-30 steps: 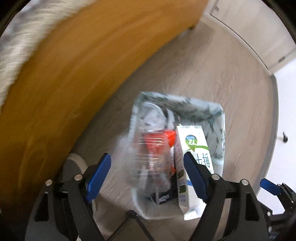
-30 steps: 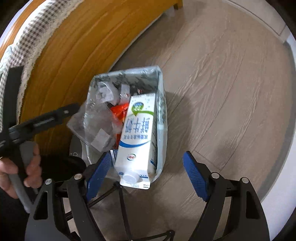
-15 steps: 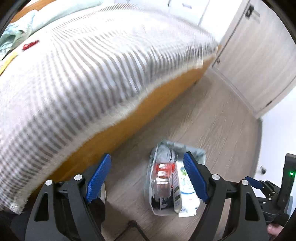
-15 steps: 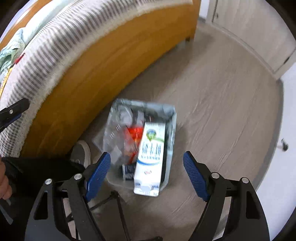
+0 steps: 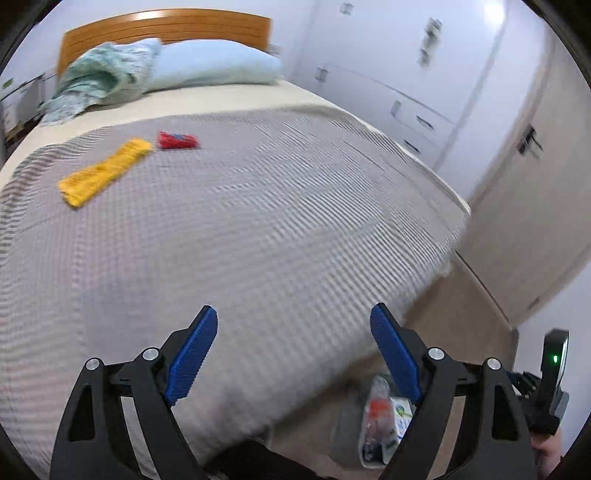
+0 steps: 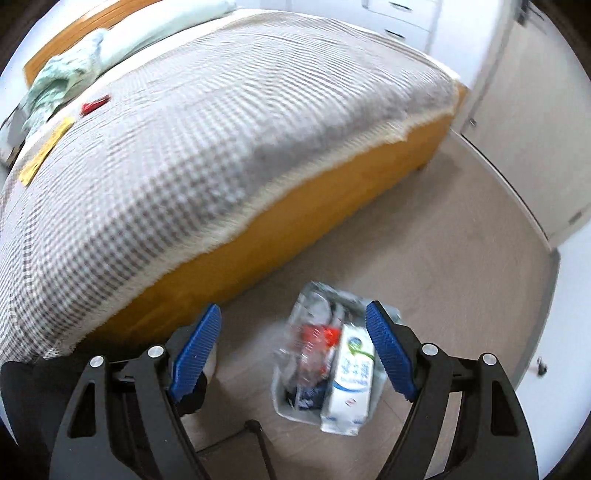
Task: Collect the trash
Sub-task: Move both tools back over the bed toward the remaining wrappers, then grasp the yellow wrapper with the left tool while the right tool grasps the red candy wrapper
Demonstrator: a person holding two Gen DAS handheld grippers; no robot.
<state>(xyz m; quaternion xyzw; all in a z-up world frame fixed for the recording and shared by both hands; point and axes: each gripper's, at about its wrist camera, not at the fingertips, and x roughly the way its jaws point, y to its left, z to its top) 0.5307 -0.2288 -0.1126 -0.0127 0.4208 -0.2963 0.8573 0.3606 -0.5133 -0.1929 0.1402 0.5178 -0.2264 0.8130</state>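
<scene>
The left gripper has its two blue ribbed pads spread wide, and they have just been opening a little more; nothing is between them, only the bed cover shows behind. The right gripper also stands wide and empty. I judge that both are kept open so that they are ready for the next piece of rubbish.

Under the right gripper, on the pale wooden floor, stands the small grey plastic-lined trash bin, close to the orange wooden side of the bed. In it lie a white and blue milk carton, a crumpled clear plastic bottle with a red label and some darker scraps that are too blurred to name. The bin probably stands beside the bed so that things taken from the cover can be dropped into it with a short movement.

Further out, the left gripper looks over the grey and white checked bedspread. On it, far from both grippers and near the pillow end, lie a flat yellow wrapper and, just beside it, a small red packet. These seem to be the rubbish that is not yet collected. Beyond them are a light blue pillow and a crumpled green cloth against the wooden headboard.
</scene>
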